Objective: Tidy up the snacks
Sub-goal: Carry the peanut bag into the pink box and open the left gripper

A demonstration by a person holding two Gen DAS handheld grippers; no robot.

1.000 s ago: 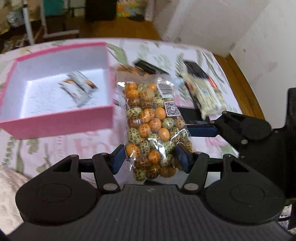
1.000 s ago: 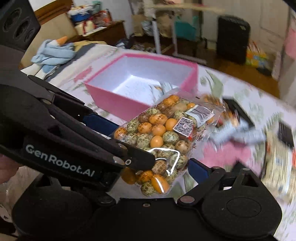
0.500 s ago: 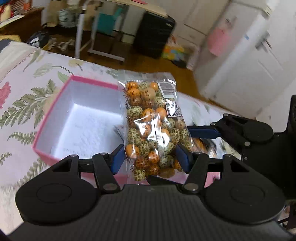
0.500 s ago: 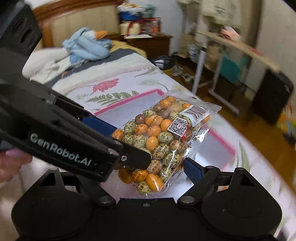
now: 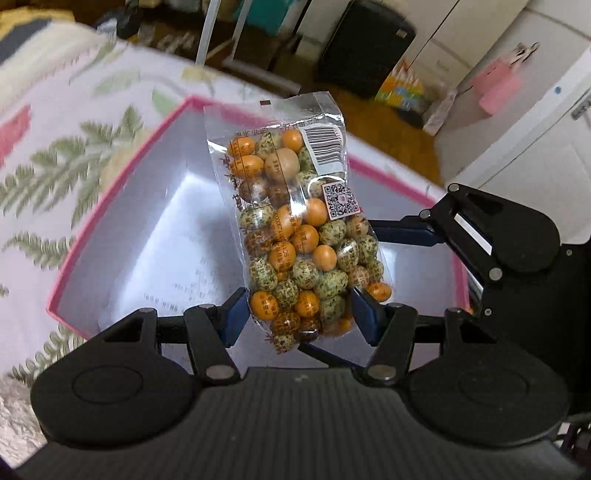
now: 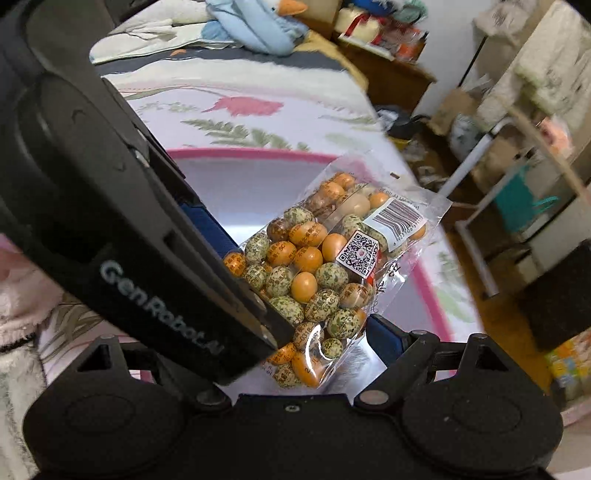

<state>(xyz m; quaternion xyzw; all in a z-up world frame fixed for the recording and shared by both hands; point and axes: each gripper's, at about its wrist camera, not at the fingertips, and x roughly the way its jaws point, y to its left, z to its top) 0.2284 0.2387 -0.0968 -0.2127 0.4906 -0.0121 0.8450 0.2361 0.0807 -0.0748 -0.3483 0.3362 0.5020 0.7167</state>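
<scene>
Left wrist view: the left gripper (image 5: 297,314) occupies the lower centre of the frame, with its jaws pinching the lower end of a clear snack bag (image 5: 299,229). The blue pads (image 5: 232,317) press on both sides of the bag. The bag stands roughly upright in the centre of the frame and contains orange and green-speckled round pieces. A barcode label sits at its upper right and a QR sticker just below that. Behind and below the bag lies an open pink box (image 5: 122,177) with a white interior, resting on a floral bedspread (image 5: 55,155) that fills the left of the frame. The right gripper (image 5: 491,240) enters from the right edge; one blue pad reaches the right side of the bag at mid-height.

Right wrist view: the right gripper (image 6: 295,302) sits at the bottom of the frame with its jaws spread wide around the snack bag (image 6: 328,273). The right pad lies just beside the bag's lower edge; contact cannot be confirmed, and the other pad is hidden. The left gripper (image 6: 129,229) crosses diagonally from the upper left and covers the bag's left edge. The pink box (image 6: 424,288) lies beneath the bag. A blue plush toy (image 6: 258,26) rests at the top centre.
</scene>
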